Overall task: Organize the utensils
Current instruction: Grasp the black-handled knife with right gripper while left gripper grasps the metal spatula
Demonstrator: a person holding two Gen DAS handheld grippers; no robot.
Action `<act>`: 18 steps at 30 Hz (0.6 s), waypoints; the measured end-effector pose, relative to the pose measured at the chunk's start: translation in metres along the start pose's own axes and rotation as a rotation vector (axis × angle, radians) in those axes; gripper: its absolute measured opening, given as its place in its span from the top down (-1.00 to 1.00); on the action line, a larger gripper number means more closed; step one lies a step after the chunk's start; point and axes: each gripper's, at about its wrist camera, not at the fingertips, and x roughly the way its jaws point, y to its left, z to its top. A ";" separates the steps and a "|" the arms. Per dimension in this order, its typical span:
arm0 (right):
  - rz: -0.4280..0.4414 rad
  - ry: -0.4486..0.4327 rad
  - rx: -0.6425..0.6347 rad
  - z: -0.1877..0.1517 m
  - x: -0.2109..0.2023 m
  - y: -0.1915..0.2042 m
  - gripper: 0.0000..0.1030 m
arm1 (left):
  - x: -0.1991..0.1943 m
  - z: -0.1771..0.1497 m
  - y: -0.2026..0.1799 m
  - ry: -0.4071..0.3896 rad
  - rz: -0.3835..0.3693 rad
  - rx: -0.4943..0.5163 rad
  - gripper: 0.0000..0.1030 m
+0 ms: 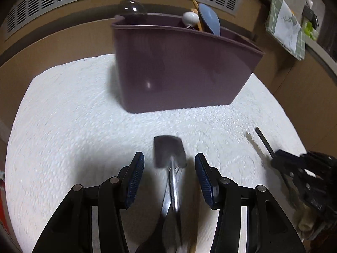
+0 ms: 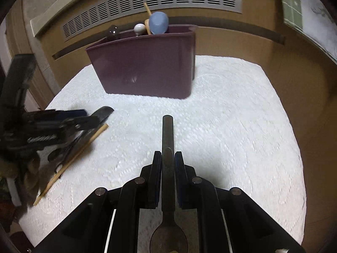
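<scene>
A purple bin (image 1: 179, 69) stands at the back of the white mat (image 1: 73, 126) and holds several utensils, among them a blue spoon (image 1: 209, 19). My left gripper (image 1: 169, 164) is open, its jaws on either side of a metal utensil handle (image 1: 170, 158) lying on the mat beside a wooden chopstick (image 2: 71, 162). My right gripper (image 2: 167, 158) is shut on a metal spoon (image 2: 167, 139), its handle pointing forward toward the bin (image 2: 145, 63) and its bowl back between the jaws. The right gripper also shows in the left wrist view (image 1: 276, 158).
A slotted vent (image 2: 151, 2) runs along the brown wall behind the bin. A green checked cloth (image 1: 284, 29) hangs at the right. The mat's front and right edges drop off to a brown surface.
</scene>
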 end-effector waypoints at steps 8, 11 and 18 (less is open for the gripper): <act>-0.008 -0.022 0.018 -0.007 -0.014 0.004 0.78 | 0.013 0.017 -0.009 0.001 0.076 0.027 0.01; -0.018 -0.021 0.017 -0.008 -0.019 0.006 0.78 | 0.015 0.018 -0.010 0.003 0.090 0.021 0.06; -0.004 -0.024 0.007 -0.010 -0.022 0.015 0.78 | 0.000 0.003 -0.004 0.000 0.083 0.010 0.35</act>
